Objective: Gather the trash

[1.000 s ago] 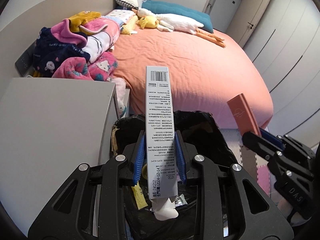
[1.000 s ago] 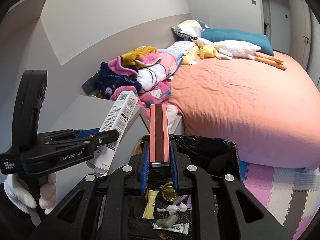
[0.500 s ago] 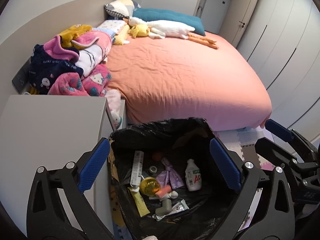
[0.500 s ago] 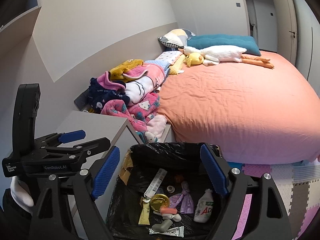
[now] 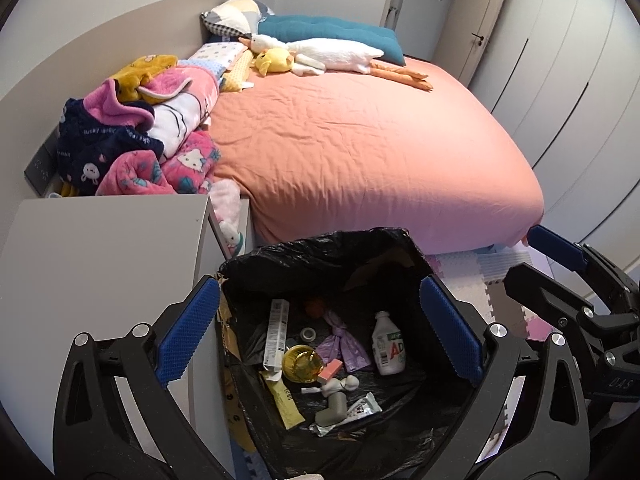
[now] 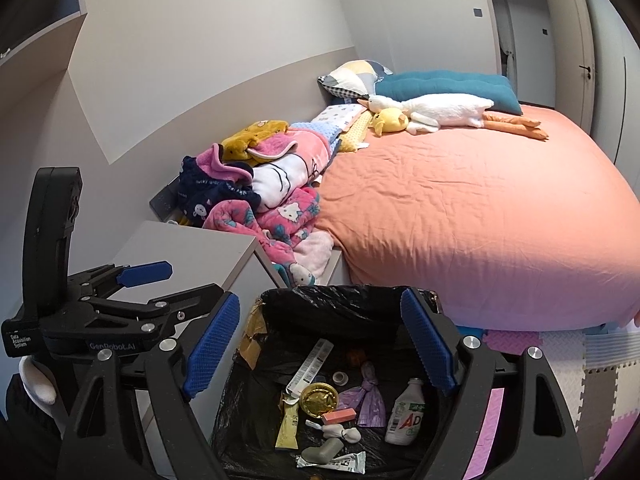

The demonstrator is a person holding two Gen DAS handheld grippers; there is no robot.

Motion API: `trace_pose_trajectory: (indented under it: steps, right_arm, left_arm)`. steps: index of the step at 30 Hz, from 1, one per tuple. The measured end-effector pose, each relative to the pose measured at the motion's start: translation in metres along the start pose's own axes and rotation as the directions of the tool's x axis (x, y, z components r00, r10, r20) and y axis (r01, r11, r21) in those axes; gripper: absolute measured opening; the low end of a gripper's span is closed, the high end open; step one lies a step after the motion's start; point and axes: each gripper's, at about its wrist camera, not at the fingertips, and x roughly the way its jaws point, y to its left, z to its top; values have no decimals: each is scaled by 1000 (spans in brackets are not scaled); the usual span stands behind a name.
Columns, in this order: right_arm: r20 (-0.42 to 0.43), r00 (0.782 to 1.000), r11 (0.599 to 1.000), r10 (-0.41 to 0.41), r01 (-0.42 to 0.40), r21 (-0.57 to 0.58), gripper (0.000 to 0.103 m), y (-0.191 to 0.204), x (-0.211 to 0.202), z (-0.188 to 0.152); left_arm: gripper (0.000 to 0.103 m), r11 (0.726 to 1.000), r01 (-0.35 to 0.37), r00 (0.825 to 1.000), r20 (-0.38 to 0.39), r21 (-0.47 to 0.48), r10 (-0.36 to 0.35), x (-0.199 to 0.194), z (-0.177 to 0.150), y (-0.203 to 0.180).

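Crinkled black plastic lines the bin (image 5: 320, 256), where a long printed carton (image 5: 276, 334) and a flat pink box (image 6: 339, 416) now lie among rubbish; earlier each was clamped. Left gripper (image 5: 316, 332) and right gripper (image 6: 320, 352) hover over it, jaws spread, empty.

In the lower middle of the frame, the left gripper (image 5: 318, 334) stands wide apart above a black-lined trash bin (image 5: 316, 256), with nothing between its blue pads. Inside lie a white bottle (image 5: 387, 350), a long white box (image 5: 276, 330) and a purple bag (image 5: 344, 344). The right gripper (image 5: 536, 258) shows at the right edge, beside the orange bed (image 5: 360, 152).
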Motion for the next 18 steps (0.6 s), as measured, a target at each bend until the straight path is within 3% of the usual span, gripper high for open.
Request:
trace_pose_trajectory:
  steps: [18]
  right_arm:
    - [3,1000,1000,7,-7,-11,83,5,-2,3]
  left_arm:
    - [97,1000,-2,1000,28,6,2,-9,-2,0]
